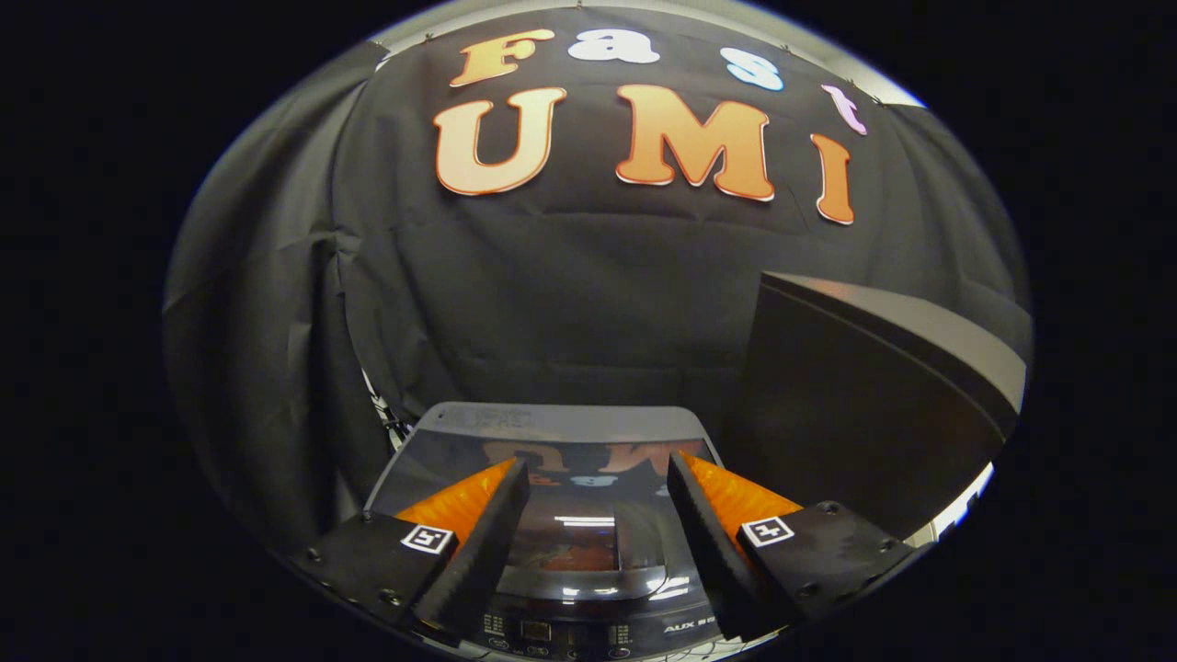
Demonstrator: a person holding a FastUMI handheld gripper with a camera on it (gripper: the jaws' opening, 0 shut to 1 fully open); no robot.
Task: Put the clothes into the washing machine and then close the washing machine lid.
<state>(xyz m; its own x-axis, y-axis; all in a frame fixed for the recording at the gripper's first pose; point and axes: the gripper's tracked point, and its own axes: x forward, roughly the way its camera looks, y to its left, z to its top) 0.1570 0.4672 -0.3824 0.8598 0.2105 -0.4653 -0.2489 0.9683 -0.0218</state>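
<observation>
Fingers spread over the shut washing machine lid.

Gripper view: the gripper (598,473) hangs with its fingers (487,542) wide apart and nothing between them. The washing machine (588,625) sits just below, its glossy lid (561,432) lying flat and closed between and beyond the fingers, control panel nearest. A dark box-like object (864,405) stands beside it, to the right.

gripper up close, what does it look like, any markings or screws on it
The gripper has two wedge-shaped fingers with ribbed inner pads, tapering towards the tips. Each finger sits on a flat black base plate held by small round screws. Each plate carries a small square black-and-white tag near the finger. No cables in view.
</observation>
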